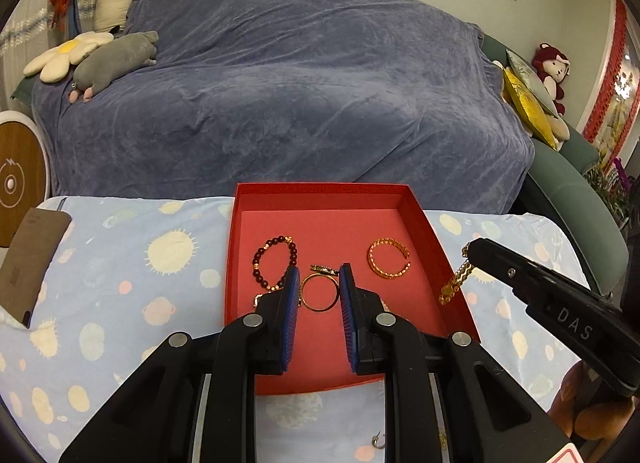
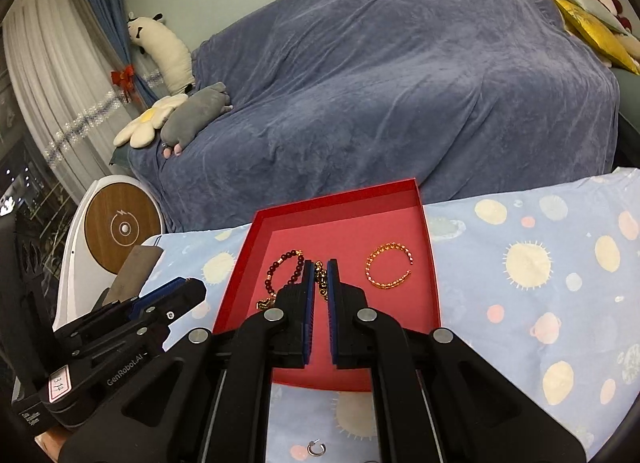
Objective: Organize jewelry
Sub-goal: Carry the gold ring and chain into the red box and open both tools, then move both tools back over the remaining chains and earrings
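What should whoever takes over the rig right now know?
Left gripper: fingers slightly apart, gold ring in the gap; can't tell if gripped or lying in the tray.
Right gripper: shut on gold chain, which dangles by the red tray's right wall.
Done: bead bracelet and gold open bangle lie in the tray.
Left: put the chain in; settle the ring; small hoop earring lies on the cloth, outside the tray.
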Action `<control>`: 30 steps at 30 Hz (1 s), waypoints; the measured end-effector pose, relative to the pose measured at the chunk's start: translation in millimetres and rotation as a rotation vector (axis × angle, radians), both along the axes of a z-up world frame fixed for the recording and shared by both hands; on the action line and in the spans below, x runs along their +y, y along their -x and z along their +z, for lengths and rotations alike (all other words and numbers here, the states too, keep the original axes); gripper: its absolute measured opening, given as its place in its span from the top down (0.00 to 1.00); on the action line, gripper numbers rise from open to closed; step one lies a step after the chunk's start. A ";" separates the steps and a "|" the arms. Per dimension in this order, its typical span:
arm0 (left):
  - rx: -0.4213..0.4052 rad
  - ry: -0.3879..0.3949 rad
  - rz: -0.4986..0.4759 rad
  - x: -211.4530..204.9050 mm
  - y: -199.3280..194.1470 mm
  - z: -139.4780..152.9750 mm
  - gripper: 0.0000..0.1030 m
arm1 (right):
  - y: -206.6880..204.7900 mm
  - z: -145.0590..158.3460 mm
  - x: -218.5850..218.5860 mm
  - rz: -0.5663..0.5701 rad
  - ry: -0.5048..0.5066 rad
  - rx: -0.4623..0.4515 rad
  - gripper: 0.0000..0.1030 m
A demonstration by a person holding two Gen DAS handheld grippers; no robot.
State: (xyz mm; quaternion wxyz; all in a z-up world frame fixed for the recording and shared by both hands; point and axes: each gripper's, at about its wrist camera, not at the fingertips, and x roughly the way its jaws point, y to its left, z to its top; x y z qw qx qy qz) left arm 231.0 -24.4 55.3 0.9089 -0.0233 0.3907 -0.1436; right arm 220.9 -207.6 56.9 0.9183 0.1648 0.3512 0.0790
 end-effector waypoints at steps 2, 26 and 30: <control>0.022 0.000 0.007 -1.8 -8.1 -7.8 0.83 | -7.2 -7.7 -0.3 -0.005 0.017 0.017 0.95; 0.136 -0.029 0.110 4.1 -37.0 -54.2 0.61 | -28.4 -39.8 -8.8 -0.017 0.073 0.079 0.80; 0.109 -0.045 0.116 7.1 -27.7 -45.5 0.54 | -14.6 -29.7 -8.0 -0.009 0.090 0.059 0.80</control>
